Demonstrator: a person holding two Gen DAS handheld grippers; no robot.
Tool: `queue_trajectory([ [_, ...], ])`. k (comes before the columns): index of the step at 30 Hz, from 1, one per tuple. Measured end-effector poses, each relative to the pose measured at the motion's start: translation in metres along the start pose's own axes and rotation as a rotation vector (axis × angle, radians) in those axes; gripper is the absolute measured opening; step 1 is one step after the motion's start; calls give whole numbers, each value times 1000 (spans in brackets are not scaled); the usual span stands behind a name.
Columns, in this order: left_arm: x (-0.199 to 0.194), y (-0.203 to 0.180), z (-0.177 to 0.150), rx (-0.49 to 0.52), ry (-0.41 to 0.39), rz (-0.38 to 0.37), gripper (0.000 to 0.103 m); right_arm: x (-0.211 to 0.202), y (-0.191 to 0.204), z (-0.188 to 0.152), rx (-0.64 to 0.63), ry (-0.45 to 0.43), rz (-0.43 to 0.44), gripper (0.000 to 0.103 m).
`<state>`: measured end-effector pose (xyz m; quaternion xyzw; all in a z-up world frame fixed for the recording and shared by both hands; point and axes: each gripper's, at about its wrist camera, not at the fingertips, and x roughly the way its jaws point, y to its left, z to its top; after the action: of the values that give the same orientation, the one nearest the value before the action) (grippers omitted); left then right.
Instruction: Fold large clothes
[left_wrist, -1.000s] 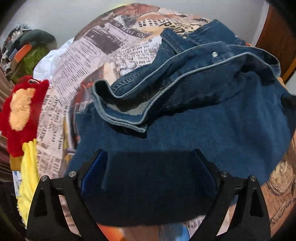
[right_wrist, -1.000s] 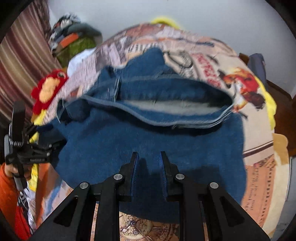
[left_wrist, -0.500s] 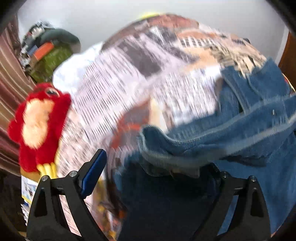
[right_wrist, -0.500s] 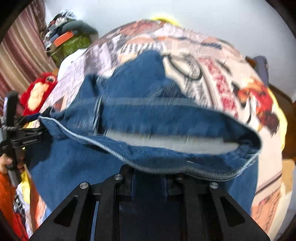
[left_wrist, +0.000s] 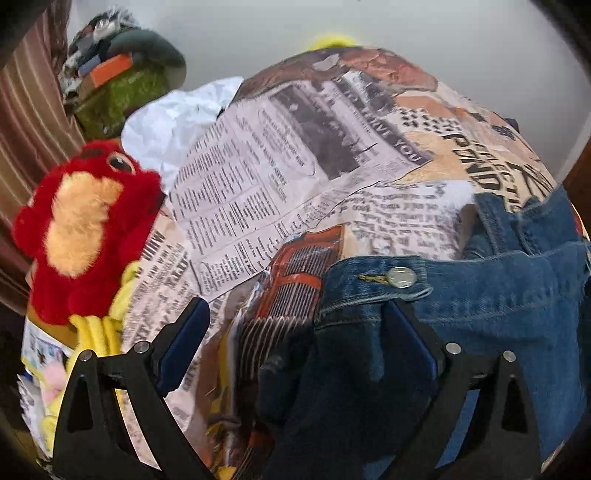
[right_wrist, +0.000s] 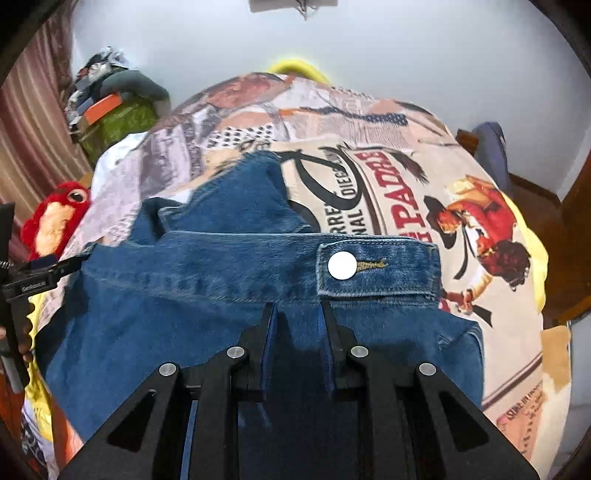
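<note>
A blue denim garment (right_wrist: 207, 291) lies on the printed bedspread (right_wrist: 399, 192), a buttoned cuff or waistband tab (right_wrist: 376, 267) facing up. My right gripper (right_wrist: 295, 321) has its jaws close together on the denim just below that tab. In the left wrist view the denim (left_wrist: 498, 306) hangs at the right with a metal button (left_wrist: 402, 277) showing. My left gripper (left_wrist: 295, 332) is wide open; denim hangs between the fingers and drapes over the right finger (left_wrist: 410, 343). The left gripper also shows at the left edge of the right wrist view (right_wrist: 55, 269).
A red and yellow plush toy (left_wrist: 85, 236) sits at the bed's left edge. White cloth (left_wrist: 173, 122) and a pile of clothes with a green bundle (left_wrist: 118, 92) lie beyond it. A striped curtain (left_wrist: 29, 122) hangs left. A wooden edge (right_wrist: 576, 236) stands right.
The denim has been drawn toward the near side and flattened, the open waistband now closed with the button tab up. My left gripper swung left, off the garment's middle to its left edge.
</note>
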<state>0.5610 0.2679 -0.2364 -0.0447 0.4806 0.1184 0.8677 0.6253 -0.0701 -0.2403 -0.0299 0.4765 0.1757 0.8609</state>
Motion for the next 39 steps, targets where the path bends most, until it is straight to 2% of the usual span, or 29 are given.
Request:
queue_trajectory([
  [7, -64, -18, -11, 71, -91, -81, 97, -42, 24, -21, -34, -12, 98, 17],
  [12, -84, -43, -26, 130, -91, -168, 97, -53, 53, -34, -69, 17, 171, 17],
  [16, -77, -61, -43, 154, -44, -220, 97, -41, 76, -47, -96, 72, 201, 17],
  [21, -48, -79, -71, 184, 47, -250, 97, -9, 94, -70, -158, 159, 146, 17],
  [24, -26, -86, -86, 203, 106, -235, 97, -5, 92, -80, -188, 117, 151, 17],
  [27, -16, -80, -91, 178, 105, -256, 102, -6, 91, -80, -240, 122, 157, 18],
  [28, -14, -77, -92, 164, 103, -258, 103, -6, 89, -80, -245, 124, 156, 26],
  [29, -13, -74, -93, 150, 103, -256, 103, -7, 87, -80, -249, 120, 134, 46],
  [30, -13, -71, -94, 142, 100, -252, 103, -8, 86, -81, -258, 110, 98, 61],
  [31, -13, -68, -95, 138, 94, -235, 103, -8, 86, -82, -279, 88, 12, 88],
  [32, -13, -64, -97, 141, 91, -214, 103, -8, 84, -85, -297, 63, -48, 92],
  [33, -13, -61, -99, 148, 85, -188, 103, -8, 81, -87, -306, 49, -49, 92],
  [36, -16, -46, -105, 132, 80, -184, 103, -8, 63, -91, -248, 86, 5, 92],
  [39, -18, -36, -110, 124, 73, -133, 103, -11, 45, -96, -224, 105, -11, 92],
])
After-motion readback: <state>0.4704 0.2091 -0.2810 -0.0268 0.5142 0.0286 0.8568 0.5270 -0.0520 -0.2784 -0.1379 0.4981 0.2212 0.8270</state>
